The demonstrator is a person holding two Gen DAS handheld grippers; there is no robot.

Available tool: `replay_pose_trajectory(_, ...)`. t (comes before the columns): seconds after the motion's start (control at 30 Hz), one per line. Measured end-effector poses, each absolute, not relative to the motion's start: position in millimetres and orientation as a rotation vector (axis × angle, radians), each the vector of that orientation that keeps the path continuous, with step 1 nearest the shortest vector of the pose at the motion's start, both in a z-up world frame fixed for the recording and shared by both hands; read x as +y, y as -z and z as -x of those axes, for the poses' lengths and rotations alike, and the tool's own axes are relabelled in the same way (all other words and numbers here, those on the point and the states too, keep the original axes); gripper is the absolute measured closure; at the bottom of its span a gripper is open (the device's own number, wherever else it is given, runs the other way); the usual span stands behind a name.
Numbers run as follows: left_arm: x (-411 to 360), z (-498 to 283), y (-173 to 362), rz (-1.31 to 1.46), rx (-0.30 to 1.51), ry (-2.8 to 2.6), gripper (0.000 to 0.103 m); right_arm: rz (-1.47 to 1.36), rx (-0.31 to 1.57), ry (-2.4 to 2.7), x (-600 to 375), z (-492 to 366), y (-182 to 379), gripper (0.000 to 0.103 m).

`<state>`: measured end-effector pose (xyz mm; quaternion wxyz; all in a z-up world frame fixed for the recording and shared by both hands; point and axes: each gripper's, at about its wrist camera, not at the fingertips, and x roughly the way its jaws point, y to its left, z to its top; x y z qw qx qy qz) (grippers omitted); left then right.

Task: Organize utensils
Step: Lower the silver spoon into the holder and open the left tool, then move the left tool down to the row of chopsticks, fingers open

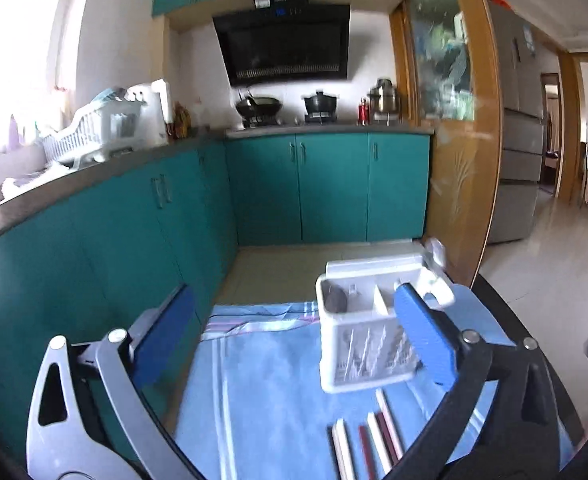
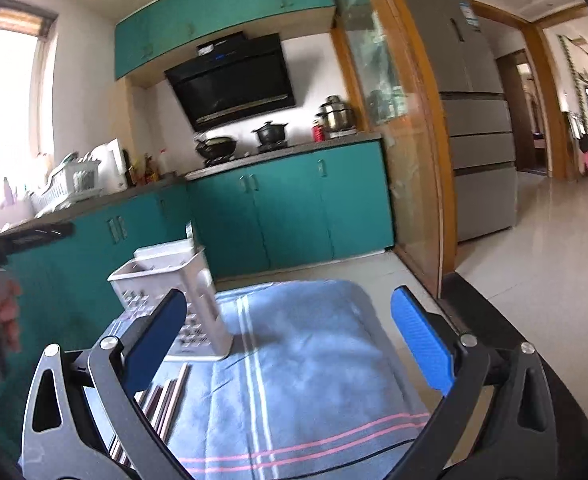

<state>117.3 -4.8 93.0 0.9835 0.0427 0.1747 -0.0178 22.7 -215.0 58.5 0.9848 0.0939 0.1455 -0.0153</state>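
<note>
Standing slotted white plastic caddy (image 1: 367,332), striped terry towel (image 2: 317,360)

We find the blue cloth (image 2: 313,344) bare and passable across its middle and right side, while the white utensil holder (image 1: 367,320) stands upright on its far left part and the chopsticks (image 1: 369,440) lie loose just in front of that holder, blocking a low approach there.

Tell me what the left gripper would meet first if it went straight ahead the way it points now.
Probably nothing soon. The left gripper, jaws open and empty, points over the blue towel past its far edge, toward the floor and teal cabinets beyond. The white utensil holder stands off to the right by the right finger, though depth is unclear.
</note>
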Motion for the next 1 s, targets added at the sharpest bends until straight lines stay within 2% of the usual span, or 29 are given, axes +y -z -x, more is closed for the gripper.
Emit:
replay_pose_trajectory(0.17,11.2,-63.5,-37.3,-0.078,0.474,0.013,0.004,-0.109,0.339,-0.023,-182.4,-20.8,-56.1,0.003)
replay_pose_trajectory(0.37,29.4,-72.6,13.5,-0.005,0.625,-0.006,0.004,-0.031,0.378,-0.056,-150.7,-18.1,-46.1,0.003)
replay_pose_trajectory(1.0,26.2,-78.0,9.8,0.001,0.632,0.026,0.004,-0.010,0.384,-0.052,-142.5,-17.0,-43.5,0.003)
